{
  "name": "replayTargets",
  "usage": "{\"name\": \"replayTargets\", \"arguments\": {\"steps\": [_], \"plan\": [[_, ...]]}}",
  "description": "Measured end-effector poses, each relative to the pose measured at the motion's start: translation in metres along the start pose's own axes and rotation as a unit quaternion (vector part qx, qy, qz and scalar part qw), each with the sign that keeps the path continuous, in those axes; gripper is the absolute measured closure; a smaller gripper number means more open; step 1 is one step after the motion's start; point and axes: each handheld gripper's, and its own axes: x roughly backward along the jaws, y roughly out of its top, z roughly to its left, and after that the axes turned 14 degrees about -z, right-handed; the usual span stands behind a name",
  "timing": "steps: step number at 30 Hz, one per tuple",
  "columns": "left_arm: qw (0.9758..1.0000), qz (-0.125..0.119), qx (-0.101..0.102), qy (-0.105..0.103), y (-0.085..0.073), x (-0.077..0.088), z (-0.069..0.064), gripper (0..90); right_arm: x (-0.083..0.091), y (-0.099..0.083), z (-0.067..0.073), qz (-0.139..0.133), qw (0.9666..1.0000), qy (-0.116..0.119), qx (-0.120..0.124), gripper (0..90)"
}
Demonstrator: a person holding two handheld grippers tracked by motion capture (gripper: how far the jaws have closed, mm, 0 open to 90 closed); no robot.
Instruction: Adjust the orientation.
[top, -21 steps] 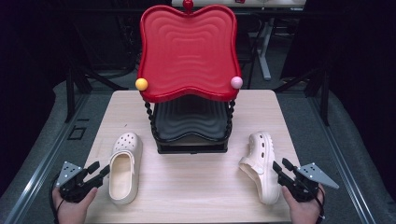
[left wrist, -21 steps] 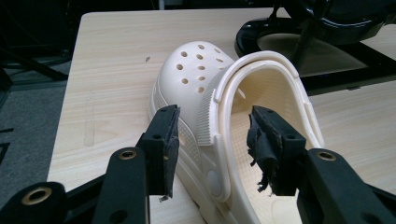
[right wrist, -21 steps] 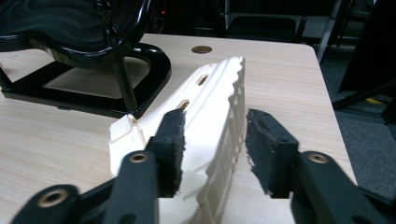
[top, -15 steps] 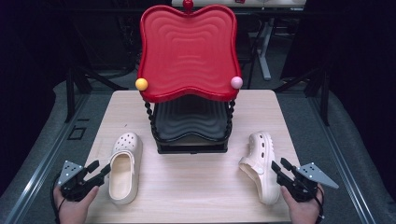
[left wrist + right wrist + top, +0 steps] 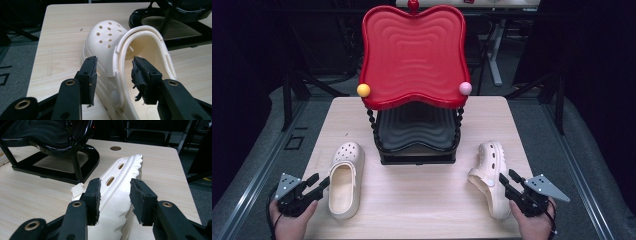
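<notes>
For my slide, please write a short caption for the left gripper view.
Hand-held gripper with open jaws astride the side wall of a cream clog on a wooden table.

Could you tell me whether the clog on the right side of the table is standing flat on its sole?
No, the right clog lies tipped on its side, its ridged sole edge turned up in the right gripper view.

Two-tier rack (image 5: 414, 131) blocks table (image 5: 422, 200) centre, red tray (image 5: 412, 55) overhanging black tray (image 5: 414, 127); bare wood free in front between left clog (image 5: 345, 179) and right clog (image 5: 489, 177), narrow strips along both outer edges.
</notes>
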Motion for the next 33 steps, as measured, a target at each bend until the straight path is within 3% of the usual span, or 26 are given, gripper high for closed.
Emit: {"name": "replayTargets", "arguments": {"steps": [6,9,15,21,23,26,30,33], "plan": [[0.9997,0.003,-0.024,-0.010,0.002,-0.004,-0.010,55.1,0.001,0.001,-0.001,-0.001,1.0000,-0.002,-0.006,60.1],[0.9987,0.008,-0.050,0.007,0.003,-0.013,-0.014,55.1,0.001,0.000,-0.001,-0.001,1.0000,-0.004,-0.007,60.1],[0.9967,0.029,-0.074,0.015,0.001,-0.029,-0.018,57.0,0.002,0.000,0.001,-0.005,0.9999,-0.008,-0.008,59.7],[0.9962,0.031,-0.079,0.021,0.007,-0.041,-0.017,61.1,0.004,0.000,-0.001,-0.007,0.9998,-0.016,-0.012,59.4],[0.9945,0.043,-0.093,0.023,0.008,-0.049,-0.018,62.2,0.005,0.000,-0.001,-0.012,0.9997,-0.017,-0.013,59.3],[0.9938,0.047,-0.097,0.026,0.006,-0.055,-0.020,63.7,0.005,0.000,-0.001,-0.012,0.9997,-0.020,-0.011,59.4],[0.9948,0.046,-0.087,0.025,0.006,-0.055,-0.017,65.3,0.005,-0.001,-0.002,-0.011,0.9997,-0.021,-0.013,59.4],[0.9943,0.046,-0.094,0.023,0.005,-0.054,-0.016,69.5,0.007,0.000,-0.003,-0.012,0.9996,-0.019,-0.019,59.4]]}}
